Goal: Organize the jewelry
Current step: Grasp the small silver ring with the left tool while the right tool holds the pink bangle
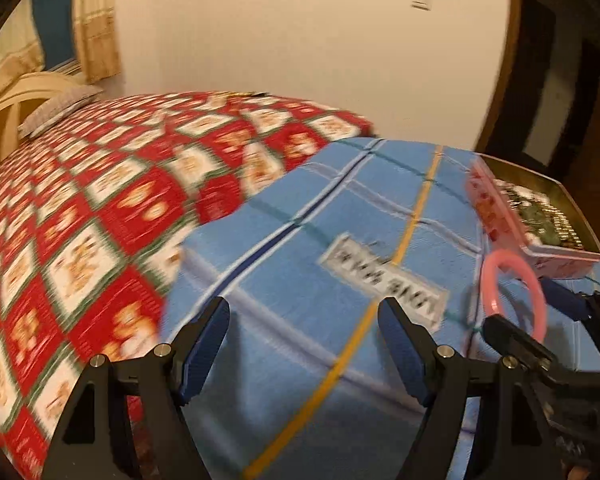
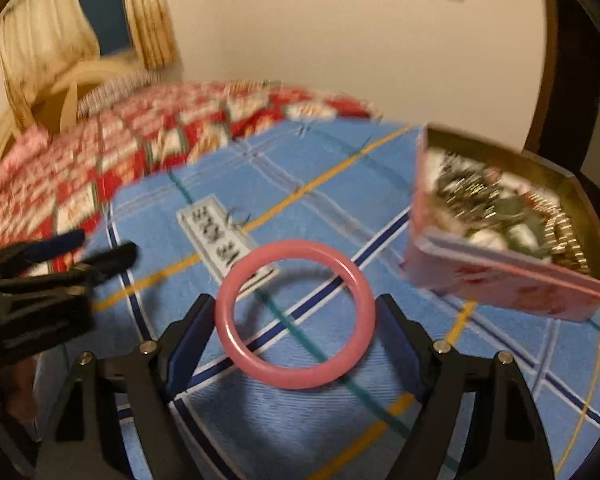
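Note:
A pink bangle [image 2: 296,380] sits between the blue pads of my right gripper [image 2: 295,300], touching both, and casts a shadow on the blue checked cloth [image 2: 300,432] below it. The left wrist view shows the same bangle [image 1: 534,284] upright in the right gripper [image 1: 530,312] at the far right. My left gripper [image 1: 303,306] stands open over the cloth with nothing between its fingers; it appears blurred at the left of the right wrist view [image 2: 100,246]. A pink tin box [image 2: 500,284] lies open to the right, filled with tangled gold and green jewelry [image 2: 500,204].
A white printed label [image 2: 216,236] is on the cloth, with a small thin wire loop [image 2: 238,216] beside it. A red patterned bedspread [image 1: 100,200] covers the bed beyond the cloth. A pillow [image 1: 56,108], headboard and curtains lie at the far left, a bare wall behind.

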Available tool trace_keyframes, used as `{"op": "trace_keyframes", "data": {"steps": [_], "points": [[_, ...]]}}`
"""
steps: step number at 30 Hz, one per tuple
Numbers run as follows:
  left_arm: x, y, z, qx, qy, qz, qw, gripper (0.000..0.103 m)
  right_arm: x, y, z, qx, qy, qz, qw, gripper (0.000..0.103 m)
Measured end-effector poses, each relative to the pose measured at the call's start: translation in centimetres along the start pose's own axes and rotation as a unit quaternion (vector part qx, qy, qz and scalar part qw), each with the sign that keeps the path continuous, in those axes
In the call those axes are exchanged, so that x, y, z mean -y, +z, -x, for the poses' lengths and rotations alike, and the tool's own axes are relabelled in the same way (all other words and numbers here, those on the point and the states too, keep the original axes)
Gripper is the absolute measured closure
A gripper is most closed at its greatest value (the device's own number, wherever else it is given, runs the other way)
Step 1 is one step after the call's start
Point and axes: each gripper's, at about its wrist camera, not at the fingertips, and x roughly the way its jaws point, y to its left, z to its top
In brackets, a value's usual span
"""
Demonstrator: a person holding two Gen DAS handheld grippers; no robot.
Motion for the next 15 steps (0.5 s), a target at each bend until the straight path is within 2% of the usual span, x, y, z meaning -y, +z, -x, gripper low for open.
{"op": "trace_keyframes", "data": {"steps": [3, 5, 7, 9, 13, 15], "points": [[2.1, 1.2, -1.1, 0.008, -0.018, -0.024, 0.9995, 0.026, 0.4, -0.2, 2.3, 0.055, -0.031, 0.009, 0.998, 0.020], [3.4, 2.0, -2.0, 0.004, -0.028, -0.041, 0.9988, 0.027, 0.6, -0.2, 3.1, 0.076, -0.047, 0.011, 0.996, 0.020], [4.3, 2.6, -2.8, 0.007, -0.036, -0.054, 0.9978, 0.039, 1.0, -0.1, 3.5, 0.088, -0.051, 0.004, 0.995, 0.020], [4.8, 3.1, -3.8, -0.009, -0.035, -0.063, 0.9974, 0.049, 1.5, 0.0, 3.7, 0.092, -0.050, -0.005, 0.994, 0.020], [4.8, 3.2, -6.2, -0.055, -0.036, -0.053, 0.9964, 0.055, 2.0, 0.4, 3.4, 0.092, -0.047, -0.017, 0.995, 0.020], [4.7, 3.2, -6.3, -0.050, -0.039, -0.049, 0.9968, 0.063, 2.1, 0.2, 3.7, 0.093, -0.044, -0.020, 0.994, 0.020]]}}
